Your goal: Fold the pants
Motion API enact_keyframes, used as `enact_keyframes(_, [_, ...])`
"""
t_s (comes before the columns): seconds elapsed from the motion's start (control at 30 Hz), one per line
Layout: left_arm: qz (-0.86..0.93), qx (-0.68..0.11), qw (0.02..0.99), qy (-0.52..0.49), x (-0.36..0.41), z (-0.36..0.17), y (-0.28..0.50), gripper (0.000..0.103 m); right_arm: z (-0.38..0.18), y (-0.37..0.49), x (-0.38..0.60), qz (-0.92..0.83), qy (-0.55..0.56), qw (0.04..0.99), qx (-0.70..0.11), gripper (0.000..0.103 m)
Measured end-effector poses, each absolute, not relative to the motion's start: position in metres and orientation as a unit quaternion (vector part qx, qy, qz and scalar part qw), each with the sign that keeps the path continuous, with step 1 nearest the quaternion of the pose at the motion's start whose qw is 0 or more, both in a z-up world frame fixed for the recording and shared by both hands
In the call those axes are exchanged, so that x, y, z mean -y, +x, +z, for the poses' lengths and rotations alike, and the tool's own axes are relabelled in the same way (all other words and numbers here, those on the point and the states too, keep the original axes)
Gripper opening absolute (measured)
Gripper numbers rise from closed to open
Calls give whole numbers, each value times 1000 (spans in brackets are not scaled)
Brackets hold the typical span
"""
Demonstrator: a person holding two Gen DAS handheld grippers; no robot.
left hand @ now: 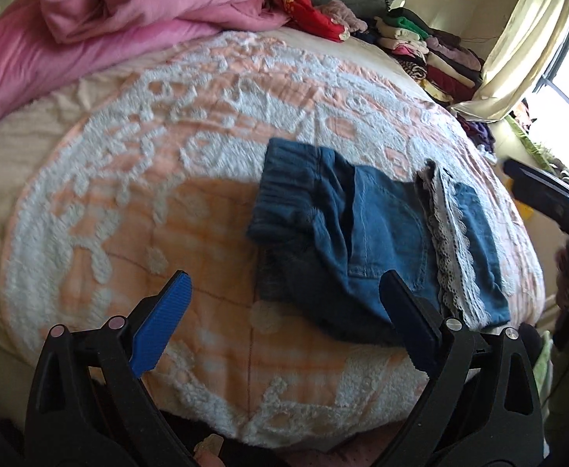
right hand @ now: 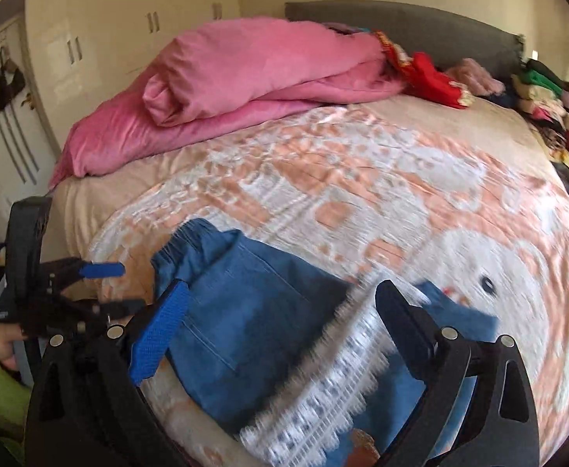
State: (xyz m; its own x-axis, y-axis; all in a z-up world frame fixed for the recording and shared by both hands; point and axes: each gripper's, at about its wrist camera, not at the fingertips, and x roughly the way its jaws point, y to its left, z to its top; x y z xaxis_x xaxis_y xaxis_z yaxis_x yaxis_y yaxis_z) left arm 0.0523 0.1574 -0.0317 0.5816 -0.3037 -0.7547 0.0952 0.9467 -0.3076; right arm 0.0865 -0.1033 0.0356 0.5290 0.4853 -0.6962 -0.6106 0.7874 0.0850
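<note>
Folded blue pants (left hand: 377, 241) lie on the bedspread (left hand: 206, 155), left tool (left hand: 284, 323) spread above.

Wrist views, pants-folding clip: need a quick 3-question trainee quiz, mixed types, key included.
1. True or false: the left gripper is clamped on the blue pants.
2. Multiple choice: where does the pink duvet lie? A) on the floor B) bunched at the far side of the bed, near the grey headboard C) over the pants
3. Fill in: the pants' hem is trimmed with pale ____.

Key
1. False: its fingers stand wide apart and hold nothing. The right gripper is open too.
2. B
3. lace
</note>
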Motion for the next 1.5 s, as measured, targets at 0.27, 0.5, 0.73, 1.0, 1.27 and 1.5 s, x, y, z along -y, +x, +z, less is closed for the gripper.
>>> enact_keyframes(0.27, [-139, -469, 858, -159, -146, -54, 53, 41, 14, 123, 36, 365, -123, 829, -405, 96])
enact_keyframes(0.5, [-146, -488, 843, -174, -134, -72, 59, 36, -14, 151, -15, 397, -152, 785, -451, 95])
enact_keyframes(0.73, [-155, -487, 838, -193, -136, -79, 62, 40, -53, 163, -49, 419, -165, 745, -492, 78])
enact_keyframes(1.0, [-167, -480, 834, -212, -128, -76, 64, 55, -36, 161, -14, 454, -74, 746, -482, 33])
enact_keyframes(1.27, [-230, -462, 832, -201, -89, -48, 62, 42, 17, 149, 79, 473, 25, 771, -425, 32])
enact_keyframes(1.5, [-286, -444, 834, -160, -30, -18, 62, 42, 37, 143, 157, 449, 69, 800, -392, 42])
